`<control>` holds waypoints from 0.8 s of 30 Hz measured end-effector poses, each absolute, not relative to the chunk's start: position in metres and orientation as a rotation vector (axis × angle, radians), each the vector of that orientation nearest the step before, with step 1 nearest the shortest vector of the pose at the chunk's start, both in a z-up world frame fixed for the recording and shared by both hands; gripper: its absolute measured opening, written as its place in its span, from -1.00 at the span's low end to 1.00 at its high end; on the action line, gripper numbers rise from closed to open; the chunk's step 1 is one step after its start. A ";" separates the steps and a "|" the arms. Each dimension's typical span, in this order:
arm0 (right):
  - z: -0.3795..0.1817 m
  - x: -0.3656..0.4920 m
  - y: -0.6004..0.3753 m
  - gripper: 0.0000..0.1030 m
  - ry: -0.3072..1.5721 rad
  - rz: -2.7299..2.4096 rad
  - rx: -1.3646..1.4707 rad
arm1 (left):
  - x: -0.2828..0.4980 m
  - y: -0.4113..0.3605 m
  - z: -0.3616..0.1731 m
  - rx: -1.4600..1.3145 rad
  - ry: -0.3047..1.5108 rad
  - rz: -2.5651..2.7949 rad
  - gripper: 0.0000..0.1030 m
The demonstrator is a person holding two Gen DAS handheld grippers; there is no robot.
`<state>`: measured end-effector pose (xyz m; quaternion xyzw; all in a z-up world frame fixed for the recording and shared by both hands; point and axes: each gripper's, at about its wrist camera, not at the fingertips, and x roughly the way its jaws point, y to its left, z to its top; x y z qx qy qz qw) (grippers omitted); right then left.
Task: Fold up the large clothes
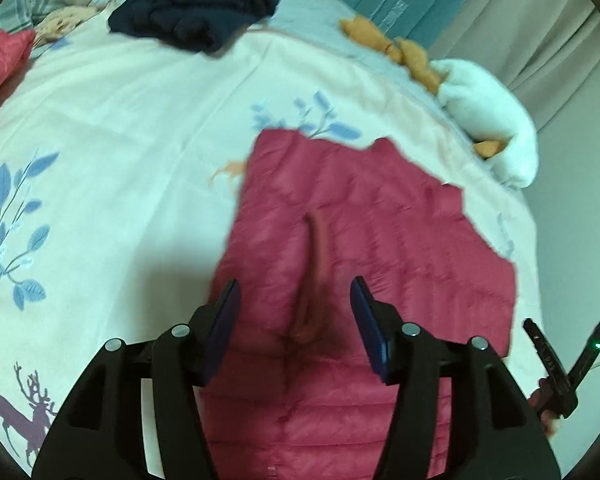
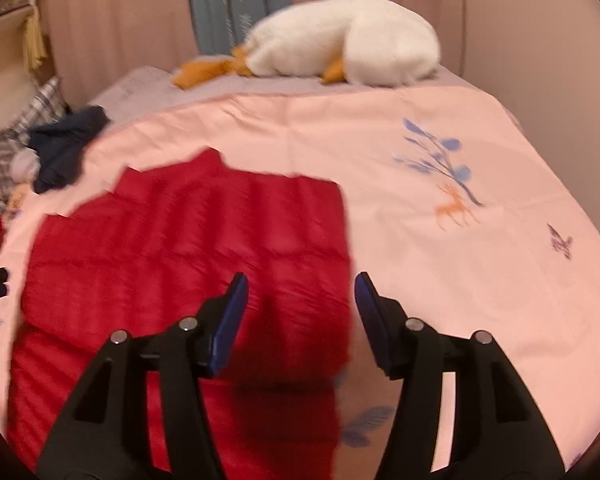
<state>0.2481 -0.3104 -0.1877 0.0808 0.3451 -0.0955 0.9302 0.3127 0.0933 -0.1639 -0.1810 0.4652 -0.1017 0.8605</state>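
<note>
A red quilted down jacket (image 1: 372,232) lies spread flat on the pink patterned bedspread (image 1: 132,152). A raised fold or pocket flap (image 1: 314,280) runs down its middle. My left gripper (image 1: 294,316) is open and empty just above the jacket's near part. In the right wrist view the same jacket (image 2: 188,248) lies left of centre. My right gripper (image 2: 300,312) is open and empty over the jacket's right edge. The right gripper also shows at the left wrist view's lower right (image 1: 560,364).
A dark navy garment (image 1: 196,4) lies heaped at the bed's far side. Another red garment (image 1: 0,64) sits at the far left edge. A white plush goose (image 2: 340,40) lies along the bed's far edge by the curtains. The bed edge (image 1: 528,216) drops off at the right.
</note>
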 end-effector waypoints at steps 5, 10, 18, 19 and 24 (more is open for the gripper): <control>-0.184 0.274 -0.272 0.10 0.709 -0.093 0.148 | 0.318 0.036 -0.157 -0.309 0.965 -0.333 0.11; -0.200 0.300 -0.234 0.10 0.754 -0.037 0.081 | 0.326 -0.020 -0.174 -0.168 0.984 -0.377 0.11; -0.233 0.293 -0.222 0.13 0.847 -0.036 -0.012 | 0.314 -0.026 -0.205 -0.070 1.041 -0.383 0.12; -0.233 0.291 -0.221 0.13 0.850 -0.033 -0.025 | 0.311 -0.025 -0.205 -0.071 1.044 -0.386 0.12; -0.214 0.283 -0.228 0.15 0.823 0.003 0.041 | 0.309 -0.015 -0.194 -0.115 1.040 -0.380 0.12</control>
